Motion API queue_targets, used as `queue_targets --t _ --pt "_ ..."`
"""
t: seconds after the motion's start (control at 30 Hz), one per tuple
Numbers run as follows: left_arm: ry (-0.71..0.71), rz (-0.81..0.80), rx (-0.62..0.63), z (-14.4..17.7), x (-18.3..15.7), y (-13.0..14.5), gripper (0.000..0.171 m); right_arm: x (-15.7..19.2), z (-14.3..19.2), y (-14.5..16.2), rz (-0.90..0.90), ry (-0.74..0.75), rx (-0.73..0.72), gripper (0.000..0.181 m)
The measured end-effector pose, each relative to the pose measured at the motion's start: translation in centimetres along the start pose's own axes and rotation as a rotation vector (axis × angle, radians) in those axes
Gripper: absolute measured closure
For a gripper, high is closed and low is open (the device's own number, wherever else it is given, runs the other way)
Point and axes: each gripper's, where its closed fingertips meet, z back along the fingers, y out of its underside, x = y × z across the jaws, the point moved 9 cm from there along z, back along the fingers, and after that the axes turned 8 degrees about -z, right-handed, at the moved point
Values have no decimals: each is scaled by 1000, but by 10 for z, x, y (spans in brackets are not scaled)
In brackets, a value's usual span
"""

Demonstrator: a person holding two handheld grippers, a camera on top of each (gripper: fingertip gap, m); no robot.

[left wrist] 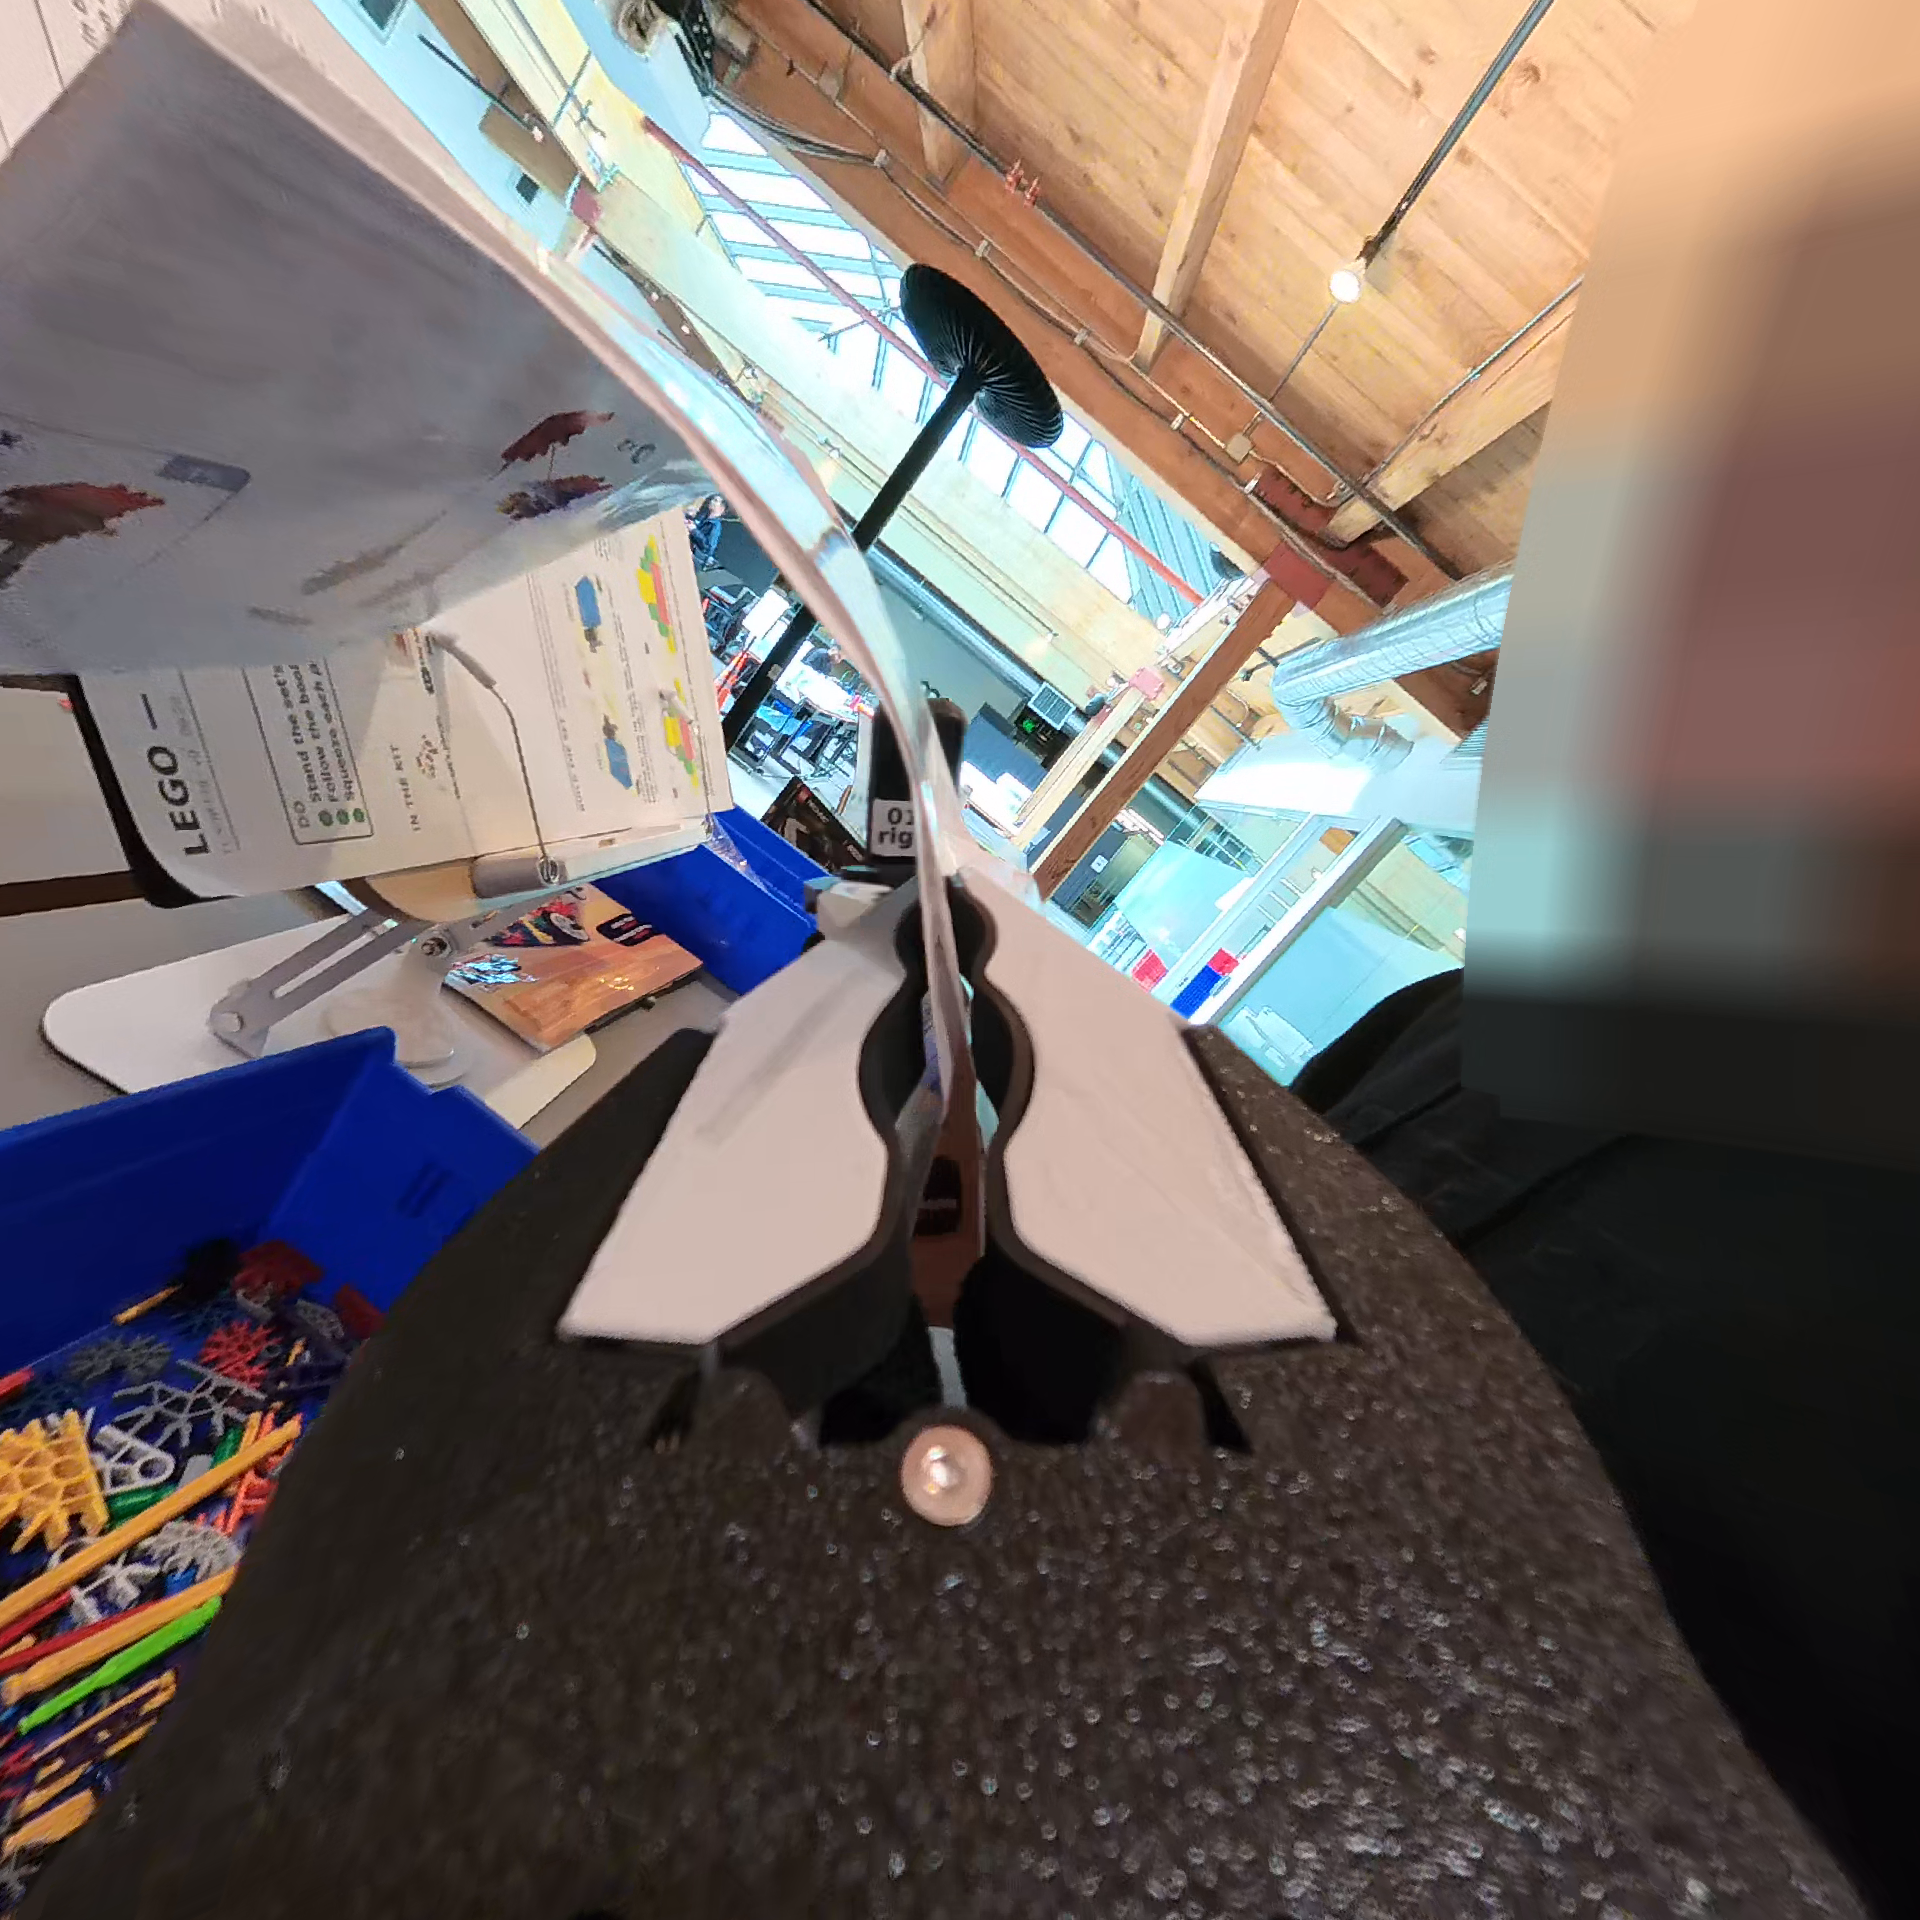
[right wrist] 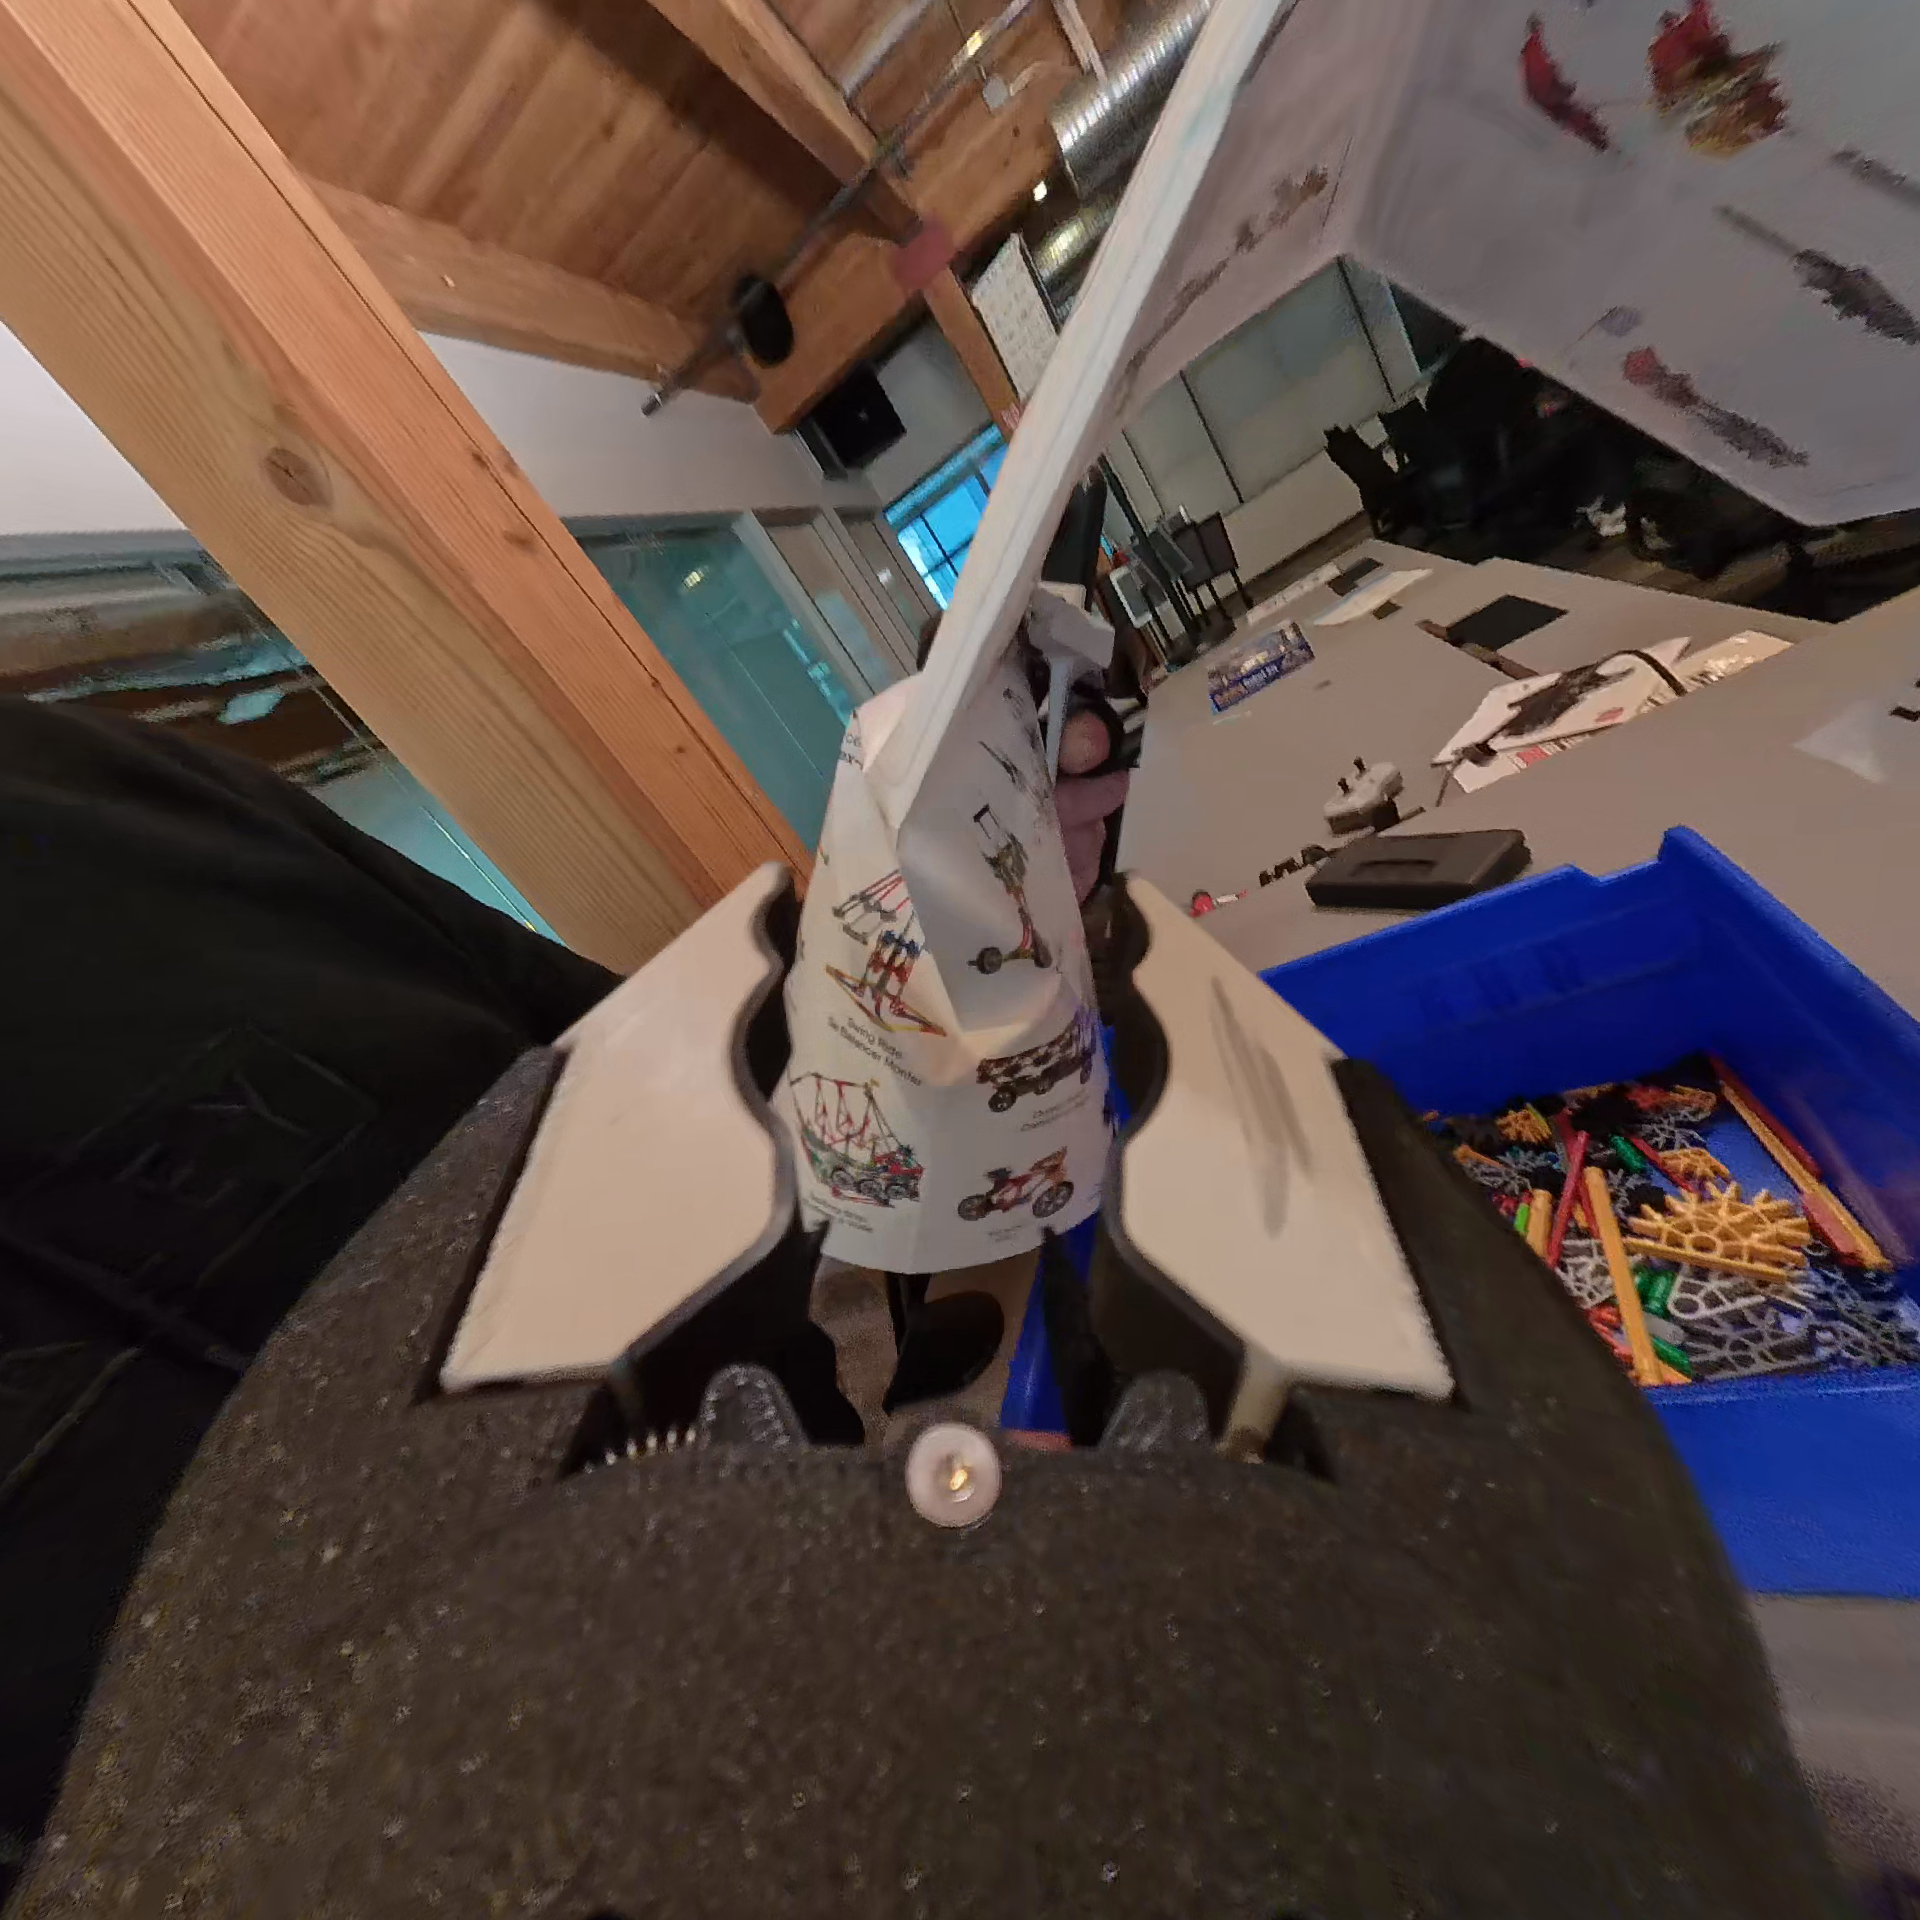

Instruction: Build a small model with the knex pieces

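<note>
Here | left gripper (left wrist: 940, 935) pinches curled white booklet (left wrist: 312, 343) | right gripper (right wrist: 956, 935) wide

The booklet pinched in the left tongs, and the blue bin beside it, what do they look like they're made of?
The booklet looks like thin glossy paper: it curves and droops from the left tongs, with a shine along its bent edge and colour printing on the pages. The blue bin looks like rigid moulded plastic: uniform colour, smooth semi-gloss walls and moulded slots.
</note>
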Motion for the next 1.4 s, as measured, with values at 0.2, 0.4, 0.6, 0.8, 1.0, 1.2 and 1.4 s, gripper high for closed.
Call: queue_targets --t 0.2,0.4,0.6,0.8,1.0,1.2,1.4 --pt "-54 -29 13 5 3 -1 171 2 -12 3 8 65 43 166" --pt "-97 -62 51 10 5 -4 171 3 -11 4 11 80 79 181" --pt "-111 -82 52 11 3 -7 171 1 -3 2 -6 96 75 181" --pt "-263 -129 18 26 5 -18 159 14 8 -9 125 226 94 181" --pt "-368 -199 48 29 -20 -25 132 53 -12 -20 533 583 366 181" --pt "-381 -179 110 -3 -51 -5 89 54 -69 4 1072 980 765 181" --pt "-654 -98 127 17 -38 34 67 37 -116 63 1299 982 1071 181"
